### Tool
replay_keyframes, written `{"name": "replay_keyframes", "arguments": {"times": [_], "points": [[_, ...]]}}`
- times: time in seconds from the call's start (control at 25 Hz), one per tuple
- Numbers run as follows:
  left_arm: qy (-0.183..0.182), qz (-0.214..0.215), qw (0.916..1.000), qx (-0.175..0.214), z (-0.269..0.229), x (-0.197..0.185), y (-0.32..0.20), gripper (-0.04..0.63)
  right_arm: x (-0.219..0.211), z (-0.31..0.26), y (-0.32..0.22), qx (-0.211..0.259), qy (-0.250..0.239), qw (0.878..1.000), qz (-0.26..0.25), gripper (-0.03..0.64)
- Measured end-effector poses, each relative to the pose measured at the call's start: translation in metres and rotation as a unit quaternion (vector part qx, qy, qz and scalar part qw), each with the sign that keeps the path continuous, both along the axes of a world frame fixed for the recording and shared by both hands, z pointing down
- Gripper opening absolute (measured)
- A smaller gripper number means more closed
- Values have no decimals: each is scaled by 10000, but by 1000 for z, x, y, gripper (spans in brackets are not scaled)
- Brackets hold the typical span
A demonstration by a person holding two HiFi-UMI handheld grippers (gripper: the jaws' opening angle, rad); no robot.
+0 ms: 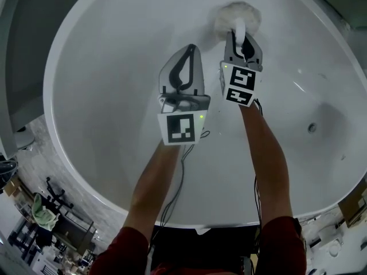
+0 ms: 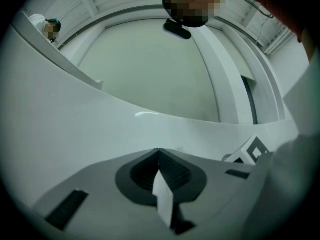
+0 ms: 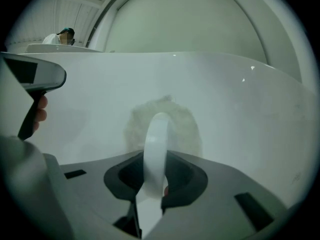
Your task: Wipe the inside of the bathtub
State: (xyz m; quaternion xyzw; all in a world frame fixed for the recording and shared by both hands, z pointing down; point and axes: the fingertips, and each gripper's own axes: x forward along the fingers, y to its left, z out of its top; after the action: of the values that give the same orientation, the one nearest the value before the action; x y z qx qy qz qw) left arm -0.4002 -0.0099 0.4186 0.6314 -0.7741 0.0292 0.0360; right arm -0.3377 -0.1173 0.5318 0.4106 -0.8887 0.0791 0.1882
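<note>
Against the far inner wall of the white bathtub (image 1: 103, 67), a fluffy wiping pad is held by its handle.

Both grippers reach down into the tub: the left gripper (image 1: 192, 48) hovers over the slope with its 2 jaws pressed together on nothing, and the right gripper (image 1: 237, 34) pinches the pad's handle. The round, pale wiping pad (image 1: 238, 13) lies flat on the tub wall just beyond the right jaws. It looks soft and light, so it should squash and slide easily on the glossy, probably slippery surface. Its narrow white loop handle (image 3: 156, 149) looks stiff and smooth. Low on that loop, close to the pad, seems the best place to hold it, since the handle could twist between the jaws under sideways pressure.
</note>
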Motion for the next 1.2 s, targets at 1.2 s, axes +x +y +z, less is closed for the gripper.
{"name": "replay_keyframes", "arguments": {"times": [1.2], "points": [[-118, 999, 9948, -184, 16, 274, -81, 15, 310, 38, -72, 53, 426, 9957, 819, 89]]}}
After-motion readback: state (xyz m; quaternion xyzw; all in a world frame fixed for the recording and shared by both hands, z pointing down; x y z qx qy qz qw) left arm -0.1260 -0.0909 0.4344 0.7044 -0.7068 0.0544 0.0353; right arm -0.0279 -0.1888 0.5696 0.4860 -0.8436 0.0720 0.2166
